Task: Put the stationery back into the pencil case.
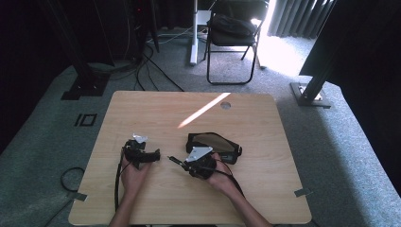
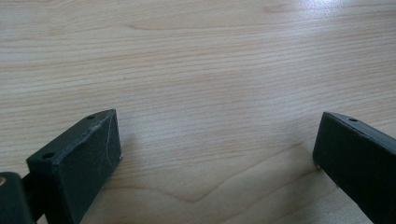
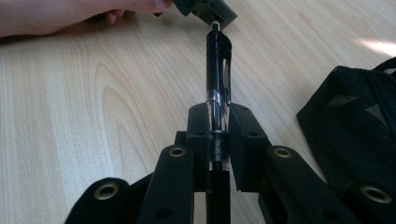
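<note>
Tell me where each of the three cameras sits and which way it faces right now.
High view: above the person's side, looking forward and down on the table; both forearms, left gripper, right gripper.
Left gripper view: on the left gripper, looking down at bare wood between its open jaws.
Right gripper view: on the right gripper, looking along the pen it clamps, toward the left hand.
Shared: black pouch, high and right gripper views.
</note>
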Demonstrator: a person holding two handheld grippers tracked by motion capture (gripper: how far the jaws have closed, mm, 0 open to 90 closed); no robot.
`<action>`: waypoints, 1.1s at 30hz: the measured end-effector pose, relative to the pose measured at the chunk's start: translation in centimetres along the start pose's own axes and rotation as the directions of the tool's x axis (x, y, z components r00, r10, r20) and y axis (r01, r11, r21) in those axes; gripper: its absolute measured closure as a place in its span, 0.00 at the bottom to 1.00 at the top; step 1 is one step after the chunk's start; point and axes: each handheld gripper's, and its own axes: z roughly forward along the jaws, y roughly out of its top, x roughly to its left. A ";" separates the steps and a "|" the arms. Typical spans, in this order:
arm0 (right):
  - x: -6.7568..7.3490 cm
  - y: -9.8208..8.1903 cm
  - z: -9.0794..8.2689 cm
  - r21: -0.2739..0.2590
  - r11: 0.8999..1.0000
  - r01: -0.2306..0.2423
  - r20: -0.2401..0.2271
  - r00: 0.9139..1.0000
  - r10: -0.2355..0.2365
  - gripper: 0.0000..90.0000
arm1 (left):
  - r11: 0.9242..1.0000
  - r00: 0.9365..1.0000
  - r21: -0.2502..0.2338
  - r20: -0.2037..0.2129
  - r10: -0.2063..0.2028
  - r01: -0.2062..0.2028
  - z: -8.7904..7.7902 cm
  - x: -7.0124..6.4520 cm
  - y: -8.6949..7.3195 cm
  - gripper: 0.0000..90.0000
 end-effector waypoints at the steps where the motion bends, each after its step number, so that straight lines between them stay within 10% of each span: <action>1: 0.0 0.0 0.0 0.000 1.000 0.000 0.000 1.000 0.000 0.89 | 1.000 1.000 0.000 0.000 0.000 0.000 0.0 0.0 0.0 0.01; 33: -0.4 0.9 -2.2 -0.050 0.999 0.011 0.022 1.000 -0.010 0.89 | 1.000 1.000 0.001 0.000 0.001 -0.001 0.0 0.0 0.0 0.01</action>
